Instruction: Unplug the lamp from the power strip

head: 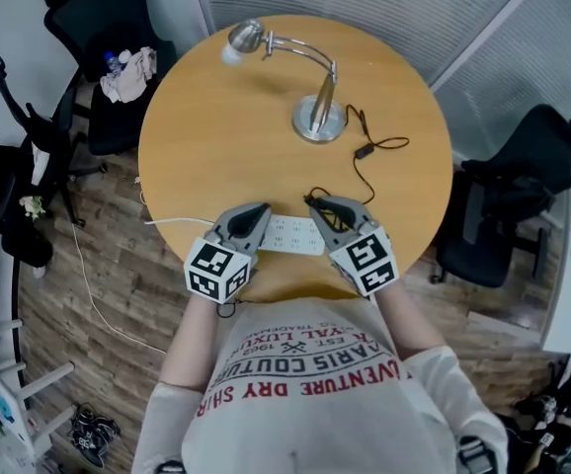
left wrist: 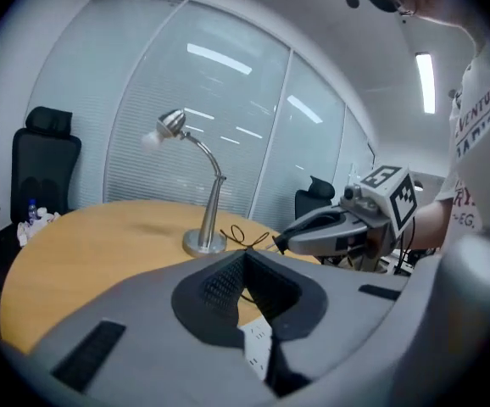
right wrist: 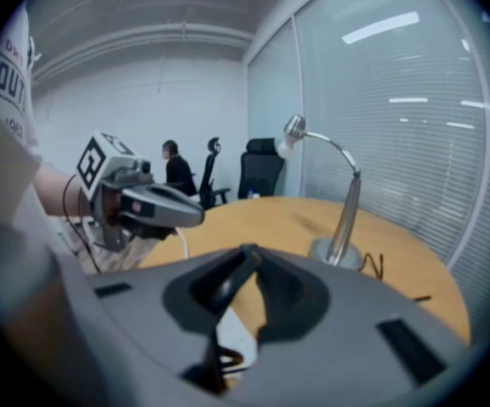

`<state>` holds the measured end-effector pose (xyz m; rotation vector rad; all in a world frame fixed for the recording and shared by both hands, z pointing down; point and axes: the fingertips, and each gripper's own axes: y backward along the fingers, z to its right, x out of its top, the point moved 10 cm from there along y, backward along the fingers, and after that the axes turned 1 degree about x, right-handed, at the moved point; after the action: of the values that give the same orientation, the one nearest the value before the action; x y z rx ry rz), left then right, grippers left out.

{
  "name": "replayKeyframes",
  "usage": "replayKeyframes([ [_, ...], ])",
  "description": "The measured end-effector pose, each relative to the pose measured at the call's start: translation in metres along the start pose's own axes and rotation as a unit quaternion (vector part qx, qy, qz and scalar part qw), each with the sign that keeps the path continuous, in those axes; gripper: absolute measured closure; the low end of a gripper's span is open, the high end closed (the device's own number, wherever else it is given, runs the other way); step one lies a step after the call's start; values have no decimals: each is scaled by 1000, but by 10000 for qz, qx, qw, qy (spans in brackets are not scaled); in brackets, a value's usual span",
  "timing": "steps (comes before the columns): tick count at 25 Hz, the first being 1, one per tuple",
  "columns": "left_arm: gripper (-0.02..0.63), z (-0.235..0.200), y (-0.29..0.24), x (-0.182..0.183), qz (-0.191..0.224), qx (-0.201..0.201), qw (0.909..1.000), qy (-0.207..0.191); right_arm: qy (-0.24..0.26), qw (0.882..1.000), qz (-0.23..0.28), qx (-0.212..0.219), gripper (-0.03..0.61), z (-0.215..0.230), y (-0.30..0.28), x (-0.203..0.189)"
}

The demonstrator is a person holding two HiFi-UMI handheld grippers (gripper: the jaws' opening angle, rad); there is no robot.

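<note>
**One of most things, two grippers, three chairs**

There is one round table (head: 197, 146), one lamp (head: 317, 107), one power strip (head: 293, 235), one plug (right wrist: 228, 285) and one black cord (head: 379, 146). One white cable (head: 86, 284) trails off to the left. There are two grippers: the left gripper (head: 254, 217) and the right gripper (head: 317, 205). There are three black chairs (head: 86, 3): one far left, one near left, one right. The far-left chair has one bottle (head: 113, 62) and one cloth (head: 132, 75). One pair of shoes (head: 90, 433) lies near left.
</note>
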<state>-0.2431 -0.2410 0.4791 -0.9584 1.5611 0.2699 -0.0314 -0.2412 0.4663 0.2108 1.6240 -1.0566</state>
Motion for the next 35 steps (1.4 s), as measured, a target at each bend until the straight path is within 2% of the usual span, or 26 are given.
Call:
replayKeyframes([
  [6, 583, 15, 27, 34, 757, 209, 9962, -382, -477, 9944, 936, 75, 506, -7, 17, 10],
  [11, 583, 29, 43, 53, 1203, 90, 9917, -442, -590, 9870, 1491, -113, 506, -8, 31, 18],
  [25, 583, 34, 46, 57, 1272, 286, 9899, -554, -239, 9806, 1913, -352, 508, -15, 37, 24],
  [35, 583, 31, 40, 50, 1105, 395, 9914, -573, -238, 9808, 1899, -368, 506, -16, 34, 24],
])
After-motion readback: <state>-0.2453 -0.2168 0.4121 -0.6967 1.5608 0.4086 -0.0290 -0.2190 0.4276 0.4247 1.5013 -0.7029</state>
